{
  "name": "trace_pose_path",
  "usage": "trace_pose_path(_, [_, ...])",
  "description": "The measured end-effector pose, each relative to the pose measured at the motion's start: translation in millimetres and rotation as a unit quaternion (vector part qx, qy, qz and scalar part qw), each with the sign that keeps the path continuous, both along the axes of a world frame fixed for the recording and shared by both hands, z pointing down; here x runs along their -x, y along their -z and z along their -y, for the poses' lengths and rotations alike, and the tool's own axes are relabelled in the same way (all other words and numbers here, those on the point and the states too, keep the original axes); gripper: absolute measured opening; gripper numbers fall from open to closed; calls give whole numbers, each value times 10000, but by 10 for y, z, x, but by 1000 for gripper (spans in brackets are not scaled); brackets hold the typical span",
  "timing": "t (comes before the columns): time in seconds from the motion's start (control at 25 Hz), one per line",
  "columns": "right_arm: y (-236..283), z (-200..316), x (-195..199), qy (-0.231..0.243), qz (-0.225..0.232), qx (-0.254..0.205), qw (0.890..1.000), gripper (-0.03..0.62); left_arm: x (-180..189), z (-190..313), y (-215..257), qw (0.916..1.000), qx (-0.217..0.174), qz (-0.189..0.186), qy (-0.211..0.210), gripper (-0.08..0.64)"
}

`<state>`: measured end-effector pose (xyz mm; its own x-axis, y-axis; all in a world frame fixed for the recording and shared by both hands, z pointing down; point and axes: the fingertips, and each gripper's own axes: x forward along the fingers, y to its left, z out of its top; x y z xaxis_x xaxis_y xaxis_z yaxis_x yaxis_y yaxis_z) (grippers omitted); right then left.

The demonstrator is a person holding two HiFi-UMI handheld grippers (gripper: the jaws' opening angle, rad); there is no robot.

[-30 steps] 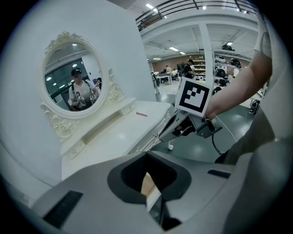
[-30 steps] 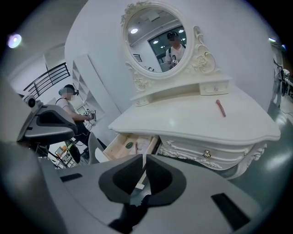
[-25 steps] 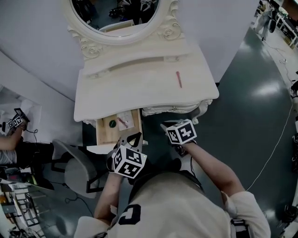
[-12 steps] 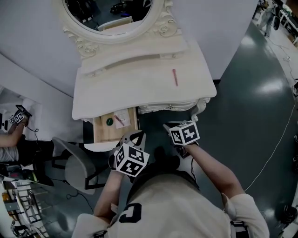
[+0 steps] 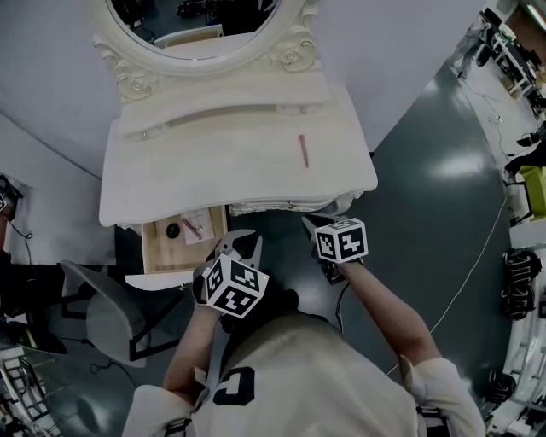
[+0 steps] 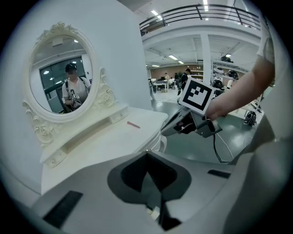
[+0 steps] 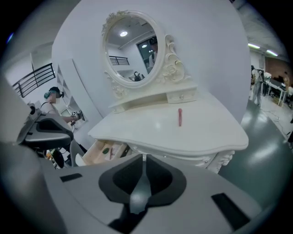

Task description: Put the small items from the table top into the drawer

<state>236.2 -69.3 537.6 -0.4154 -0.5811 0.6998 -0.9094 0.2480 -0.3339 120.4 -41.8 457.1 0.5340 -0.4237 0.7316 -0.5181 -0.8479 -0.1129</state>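
While the white desk [image 5: 213,162] fills the middle under its round mirror [image 5: 196,21], its drawer [image 5: 162,254] is seen pulled out at the left with small things inside. The left gripper [image 5: 241,243] and the right gripper [image 5: 309,226] are held near the desk front, jaws pressed together, nothing between them. One thin red stick [image 5: 303,150] is left on the desk top, well apart from both. It is judged light, stiff and likely to roll, so it is best pinched across its middle.

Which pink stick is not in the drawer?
The pink stick lying alone on the white table top. The other stick lies inside the open drawer beside a green round thing.
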Motion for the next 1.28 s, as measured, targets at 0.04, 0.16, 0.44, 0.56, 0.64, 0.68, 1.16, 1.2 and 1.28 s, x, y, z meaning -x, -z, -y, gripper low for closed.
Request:
trace_pose_path(0.04, [24, 83, -33, -81, -123, -94, 9998, 44, 31, 41, -13, 10000, 26, -61, 18, 55])
trace_pose_path(0.16, [72, 312, -150, -281, -516, -287, 9979, 44, 133, 170, -52, 9997, 57, -223, 88, 55])
trace_pose_path(0.44, [107, 694, -305, -677, -962, -306, 9926, 46, 256, 316, -86, 9986, 157, -496, 108, 55])
trace_pose_path(0.56, [74, 871, -403, -904, -1288, -319, 9870, 46, 299, 369, -75, 9981, 189, -565, 153, 55])
trace_pose_path(0.64, [23, 1006, -464, -948, -1534, -347, 9830, 46, 323, 412, -81, 9979, 215, -580, 208, 55])
trace_pose_path(0.68, [-10, 1071, -482, -925, -1613, -356, 9819, 48, 332, 434, -90, 9978, 233, -579, 235, 55])
trace_pose_path(1.16, [-363, 1713, -611, -688, -1546, -66, 9856, 126, 211, 742, -252, 9971, 425, -349, 529, 55])
trace_pose_path(1.2, [-391, 1760, -621, -674, -1532, -15, 9859, 126, 187, 760, -255, 9969, 442, -334, 555, 55])
trace_pose_path(1.28, [-442, 1847, -638, -636, -1498, 68, 9866, 126, 153, 797, -259, 9965, 474, -300, 627, 55])
